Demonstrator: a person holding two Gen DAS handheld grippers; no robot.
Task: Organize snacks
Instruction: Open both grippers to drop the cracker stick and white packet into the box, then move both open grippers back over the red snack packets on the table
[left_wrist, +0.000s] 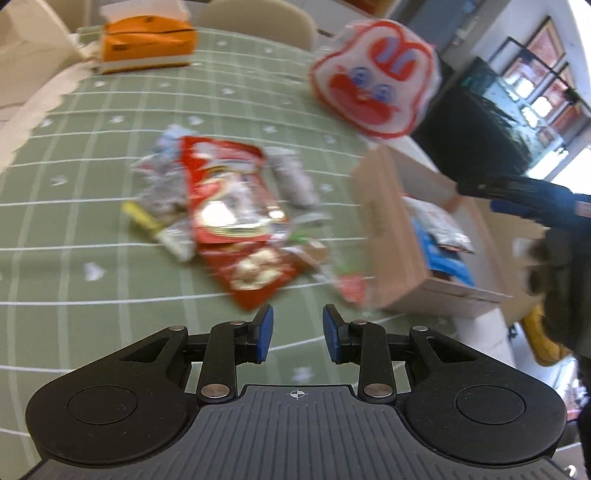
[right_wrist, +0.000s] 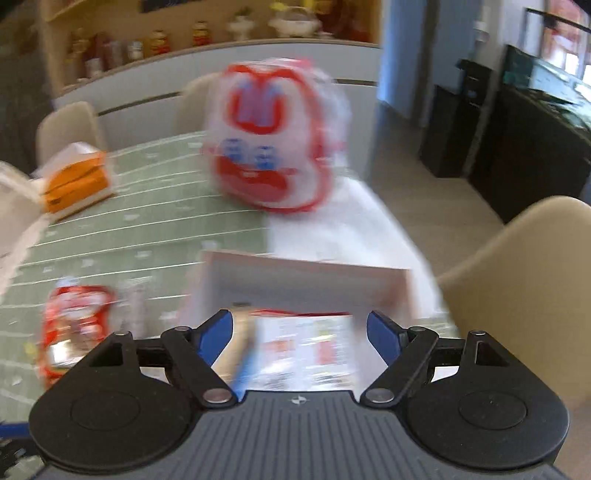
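Hovering above the green tablecloth, the left gripper gapes empty near the snack pile; the right gripper spreads wide over the cardboard box holding packets.

Even, bright daylight from windows at right; heavy motion blur smears the red-and-white face-printed bag (fisheye bending at edges).

Table with green grid cloth. Snack heap lies ahead of the left gripper: red bag on top, silver packets and a yellow stick at its left edge. Cardboard box ahead-right. Orange tissue box far ahead-left. Red-and-white bag far ahead-right.
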